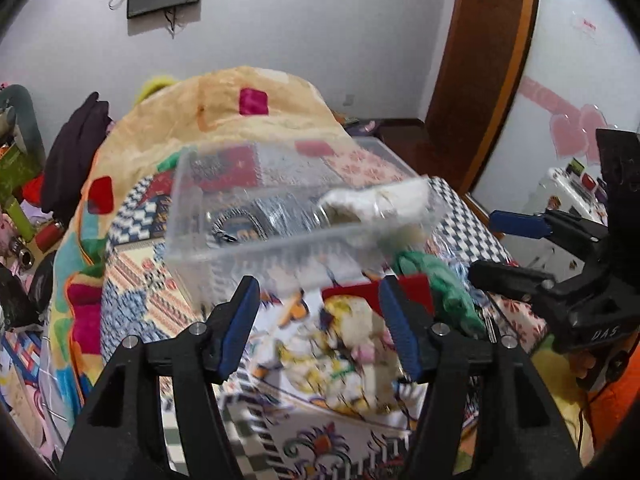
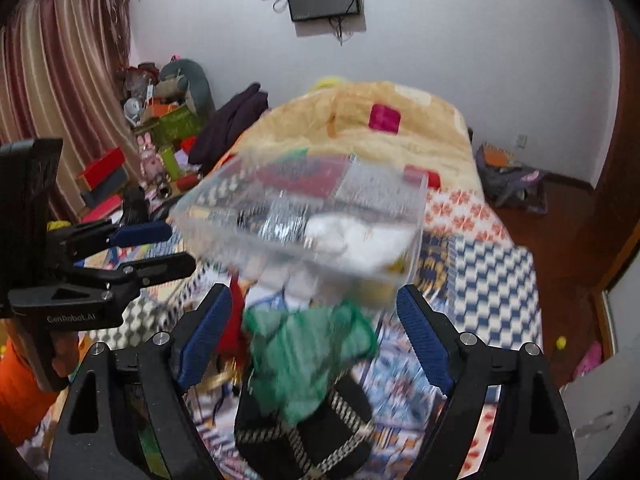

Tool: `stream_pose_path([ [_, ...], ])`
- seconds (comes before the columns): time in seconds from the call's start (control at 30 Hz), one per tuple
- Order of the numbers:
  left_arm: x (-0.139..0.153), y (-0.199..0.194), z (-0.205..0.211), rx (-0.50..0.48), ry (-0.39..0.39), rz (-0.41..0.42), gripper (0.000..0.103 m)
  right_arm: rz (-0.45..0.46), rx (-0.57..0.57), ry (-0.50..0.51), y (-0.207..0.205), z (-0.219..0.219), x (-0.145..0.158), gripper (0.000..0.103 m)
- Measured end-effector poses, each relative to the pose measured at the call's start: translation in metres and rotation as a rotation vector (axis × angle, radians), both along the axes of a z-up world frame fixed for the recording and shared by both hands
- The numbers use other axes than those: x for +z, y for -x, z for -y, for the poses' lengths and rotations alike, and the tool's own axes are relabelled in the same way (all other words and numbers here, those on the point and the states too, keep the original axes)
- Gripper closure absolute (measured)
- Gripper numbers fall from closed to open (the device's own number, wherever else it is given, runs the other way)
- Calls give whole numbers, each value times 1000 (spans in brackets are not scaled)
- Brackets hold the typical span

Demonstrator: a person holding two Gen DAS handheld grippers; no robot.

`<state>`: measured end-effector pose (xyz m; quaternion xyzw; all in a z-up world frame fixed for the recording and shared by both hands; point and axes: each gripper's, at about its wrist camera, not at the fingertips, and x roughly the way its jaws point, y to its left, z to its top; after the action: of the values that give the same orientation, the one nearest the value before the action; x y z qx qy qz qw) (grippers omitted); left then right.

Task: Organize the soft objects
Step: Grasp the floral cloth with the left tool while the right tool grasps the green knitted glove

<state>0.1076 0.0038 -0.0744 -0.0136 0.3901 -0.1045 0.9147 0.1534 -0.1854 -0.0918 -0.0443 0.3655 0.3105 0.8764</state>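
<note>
A clear plastic bin stands on the patterned bed with a white soft item inside; it also shows in the right wrist view. My left gripper is open above a yellow-and-white patterned cloth next to a red cloth and a green cloth. My right gripper is open over the green cloth, which lies on a black item with checkered trim. Each gripper shows in the other's view, the right and the left.
A folded orange-yellow blanket lies at the bed's far end. Dark clothing and cluttered boxes sit to the left. A wooden door and a wooden floor are to the right.
</note>
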Motion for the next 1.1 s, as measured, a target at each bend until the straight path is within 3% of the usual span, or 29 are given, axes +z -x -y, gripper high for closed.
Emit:
stream_pose_path([
  [0.13, -14, 9, 8, -24, 13, -33, 41, -37, 22, 13, 7, -3, -13, 21],
  [0.23, -26, 12, 14, -34, 8, -54, 44, -62, 32, 19, 8, -5, -22, 27],
  [0.33, -36, 12, 17, -44, 23, -80, 55, -94, 47, 26, 8, -8, -29, 42],
  [0.5, -45, 12, 17, -67, 59, -101, 83, -132, 61, 27, 7, -11, -39, 64],
  [0.6, -45, 13, 17, -70, 74, -93, 94, -115, 56, 31, 11, -11, -37, 76],
  [0.73, -35, 15, 12, -56, 75, -56, 96, -55, 40, 30, 19, -10, -27, 83],
  [1.1, 19, 26, -7, 8, 50, 107, 97, 63, 39, -46, 22, -5, 19, 84],
])
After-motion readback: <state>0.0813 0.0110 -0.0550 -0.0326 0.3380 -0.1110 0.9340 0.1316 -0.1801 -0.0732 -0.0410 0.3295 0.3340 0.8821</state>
